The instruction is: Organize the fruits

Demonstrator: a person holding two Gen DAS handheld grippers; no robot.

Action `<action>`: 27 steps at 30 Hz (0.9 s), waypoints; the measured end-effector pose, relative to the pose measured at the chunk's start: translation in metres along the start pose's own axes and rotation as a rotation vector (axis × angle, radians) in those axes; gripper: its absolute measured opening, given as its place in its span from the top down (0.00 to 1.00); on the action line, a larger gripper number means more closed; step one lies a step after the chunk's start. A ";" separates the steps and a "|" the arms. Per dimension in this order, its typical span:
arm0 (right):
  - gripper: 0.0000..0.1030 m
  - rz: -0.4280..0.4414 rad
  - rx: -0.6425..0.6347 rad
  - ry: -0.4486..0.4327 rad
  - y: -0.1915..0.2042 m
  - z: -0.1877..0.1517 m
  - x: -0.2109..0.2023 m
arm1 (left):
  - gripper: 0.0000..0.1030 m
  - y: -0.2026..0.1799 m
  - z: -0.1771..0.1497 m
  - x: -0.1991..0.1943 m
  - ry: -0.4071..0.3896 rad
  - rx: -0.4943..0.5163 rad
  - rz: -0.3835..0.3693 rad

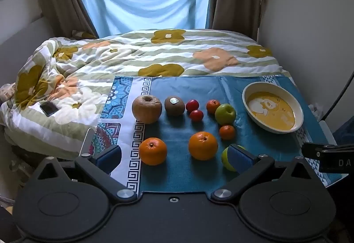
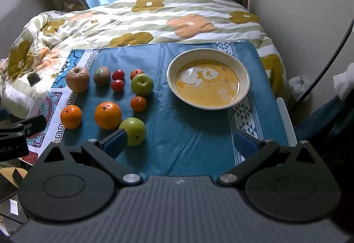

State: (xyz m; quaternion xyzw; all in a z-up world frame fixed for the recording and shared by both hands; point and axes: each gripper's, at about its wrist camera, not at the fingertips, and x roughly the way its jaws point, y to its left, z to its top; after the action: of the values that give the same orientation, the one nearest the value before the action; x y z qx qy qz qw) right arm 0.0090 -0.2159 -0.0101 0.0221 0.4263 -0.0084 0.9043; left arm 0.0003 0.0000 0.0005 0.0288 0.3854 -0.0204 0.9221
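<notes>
Several fruits lie on a blue cloth (image 1: pixel 183 174) (image 2: pixel 188 143): a brown wrinkled apple (image 1: pixel 147 109) (image 2: pixel 77 79), a kiwi (image 1: pixel 174 105) (image 2: pixel 102 75), two red plums (image 1: pixel 194 110) (image 2: pixel 117 80), two small tangerines (image 1: pixel 227 132) (image 2: pixel 138 103), two oranges (image 1: pixel 203 145) (image 2: pixel 108 115), and two green apples (image 1: pixel 225 114) (image 2: pixel 142 84). A cream bowl (image 1: pixel 247 88) (image 2: pixel 172 66) with a bear picture is empty. My left gripper (image 1: pixel 174 157) is open above the cloth's near part. My right gripper (image 2: pixel 183 143) is open; its left finger overlaps the near green apple (image 2: pixel 133 131).
The cloth lies on a board on a bed with a floral duvet (image 1: pixel 154 54) (image 2: pixel 143 19). A phone (image 1: pixel 49 108) (image 2: pixel 33 79) lies on the duvet at left. A wall is at right; a window with a blue sheet (image 1: pixel 143 4) is behind.
</notes>
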 end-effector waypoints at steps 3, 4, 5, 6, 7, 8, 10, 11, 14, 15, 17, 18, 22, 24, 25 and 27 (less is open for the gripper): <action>0.00 0.002 0.001 0.000 0.000 0.000 0.000 | 0.00 0.004 -0.002 0.000 -0.005 -0.016 -0.001; 0.00 0.003 0.002 0.001 0.001 0.000 0.000 | 0.00 0.008 -0.002 0.000 -0.004 -0.024 -0.010; 0.00 0.003 0.003 0.001 0.001 -0.001 0.000 | 0.00 0.010 -0.001 0.002 0.002 -0.024 -0.009; 0.00 0.003 0.004 0.002 0.000 -0.001 0.000 | 0.00 0.011 -0.001 0.003 0.001 -0.023 -0.008; 0.00 0.003 0.004 0.003 0.000 -0.001 0.000 | 0.00 0.011 -0.001 0.003 -0.002 -0.020 -0.005; 0.00 0.004 0.004 0.003 0.000 -0.001 0.001 | 0.00 0.008 -0.002 0.003 -0.005 -0.019 0.001; 0.00 0.000 -0.002 -0.003 0.002 -0.001 -0.002 | 0.00 0.008 0.000 0.002 -0.004 -0.016 0.004; 0.00 0.000 0.000 -0.003 0.001 -0.001 -0.002 | 0.00 0.006 0.000 0.000 -0.007 -0.014 0.009; 0.00 0.000 0.000 -0.002 0.001 -0.001 -0.001 | 0.00 0.007 0.000 0.000 -0.007 -0.014 0.011; 0.00 0.000 -0.002 -0.001 0.001 -0.001 -0.001 | 0.00 0.007 0.000 0.000 -0.007 -0.013 0.012; 0.00 0.001 -0.001 -0.002 0.001 -0.001 0.000 | 0.00 0.007 0.000 0.000 -0.006 -0.012 0.011; 0.00 0.001 -0.001 -0.002 0.000 -0.001 0.000 | 0.00 0.007 0.000 0.000 -0.006 -0.012 0.012; 0.00 0.001 -0.002 -0.001 0.000 -0.001 0.000 | 0.00 0.007 0.000 0.000 -0.007 -0.012 0.012; 0.00 0.002 -0.001 -0.001 0.000 -0.001 0.000 | 0.00 0.008 0.000 0.000 -0.007 -0.011 0.012; 0.00 0.001 -0.001 -0.001 0.000 -0.001 0.000 | 0.00 0.008 0.000 0.000 -0.008 -0.013 0.013; 0.00 0.000 -0.001 -0.002 0.000 -0.001 -0.001 | 0.00 0.009 0.000 -0.001 -0.009 -0.016 0.016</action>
State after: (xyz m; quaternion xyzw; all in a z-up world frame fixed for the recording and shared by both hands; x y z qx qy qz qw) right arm 0.0074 -0.2160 -0.0105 0.0217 0.4252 -0.0081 0.9048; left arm 0.0001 0.0095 0.0013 0.0243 0.3810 -0.0098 0.9242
